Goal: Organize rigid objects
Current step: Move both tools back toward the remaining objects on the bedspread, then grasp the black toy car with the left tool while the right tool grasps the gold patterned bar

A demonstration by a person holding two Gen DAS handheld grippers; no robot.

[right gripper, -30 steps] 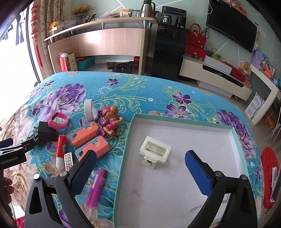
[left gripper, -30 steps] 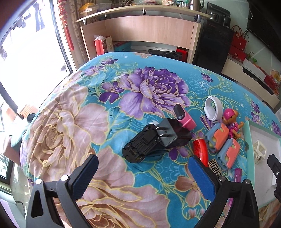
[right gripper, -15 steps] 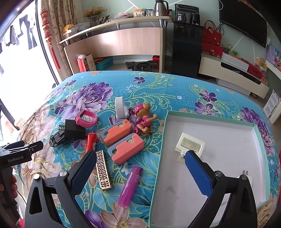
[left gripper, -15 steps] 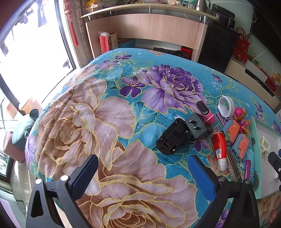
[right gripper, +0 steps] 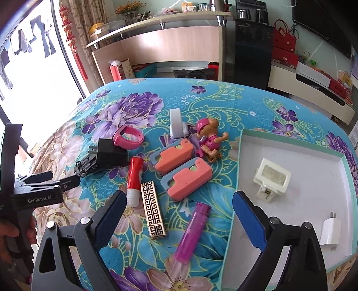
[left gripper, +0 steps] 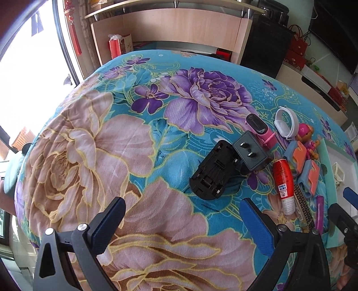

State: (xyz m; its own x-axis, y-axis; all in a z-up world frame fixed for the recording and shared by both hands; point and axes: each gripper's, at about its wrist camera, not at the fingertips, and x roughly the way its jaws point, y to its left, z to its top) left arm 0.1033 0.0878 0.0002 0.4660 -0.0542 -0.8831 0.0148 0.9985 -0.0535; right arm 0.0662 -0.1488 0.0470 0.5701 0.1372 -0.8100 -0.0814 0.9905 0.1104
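I'm working in a home living room: floral blanket (left gripper: 94, 143) over the surface, wall TV (right gripper: 322, 24), low TV cabinet (right gripper: 311, 89), wooden counter (right gripper: 170, 47) with kettle (right gripper: 216, 3), red gift bags (right gripper: 283, 40).

The bed cover (right gripper: 223, 107) is turquoise, printed with large purple and beige-pink flowers outlined in gold. On it lie a black toy car (left gripper: 212, 172), a dark grey plug adapter (left gripper: 250, 152), a pink wristband (right gripper: 128, 137), a white band (right gripper: 175, 123), a red tube with a white cap (right gripper: 134, 179), a gold lighter with a black key pattern (right gripper: 154, 211), a purple lighter (right gripper: 192, 230), two salmon-and-blue cases (right gripper: 185, 176) and a pink-and-tan toy dog (right gripper: 209, 140). The tray (right gripper: 237, 179) is white inside with a mint-green rim, holding a cream clip (right gripper: 271, 179) and a white charger (right gripper: 331, 230). Gripper pads (right gripper: 248, 221) are blue.
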